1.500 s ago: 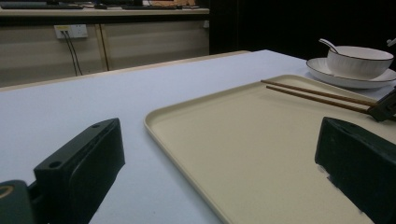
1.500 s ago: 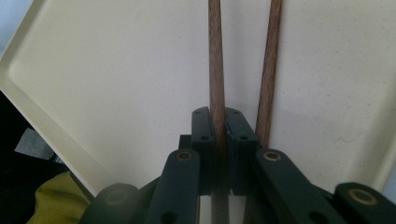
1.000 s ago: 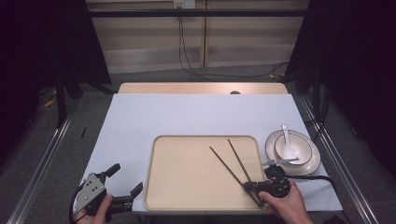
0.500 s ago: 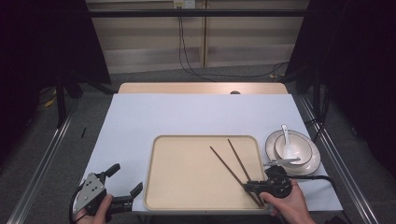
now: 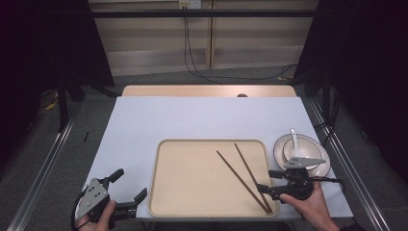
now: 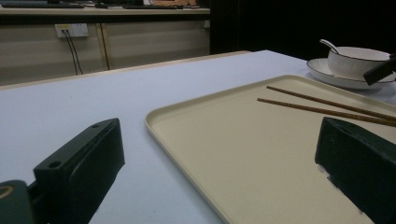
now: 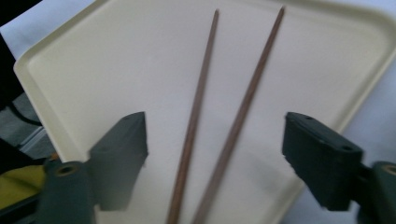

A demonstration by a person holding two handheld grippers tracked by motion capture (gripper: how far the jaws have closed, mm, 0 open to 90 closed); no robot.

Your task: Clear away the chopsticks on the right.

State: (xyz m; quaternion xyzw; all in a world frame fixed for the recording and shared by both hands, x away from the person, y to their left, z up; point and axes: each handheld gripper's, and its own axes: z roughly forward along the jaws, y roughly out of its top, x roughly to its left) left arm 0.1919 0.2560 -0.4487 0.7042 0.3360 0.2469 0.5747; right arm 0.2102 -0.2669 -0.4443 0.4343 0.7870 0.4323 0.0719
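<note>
Two chopsticks (image 7: 219, 116) between right gripper (image 7: 215, 158) jaws; bowl (image 6: 357, 60) beyond.

no readable text, labels or numbers anywhere

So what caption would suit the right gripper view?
Open right gripper above two brown chopsticks lying on a cream tray.

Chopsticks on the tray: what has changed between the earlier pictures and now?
The right claw has just been opening and let go of the chopsticks; they lie loose between its jaws on the tray. The left claw, bowl and plate stayed as before.
</note>
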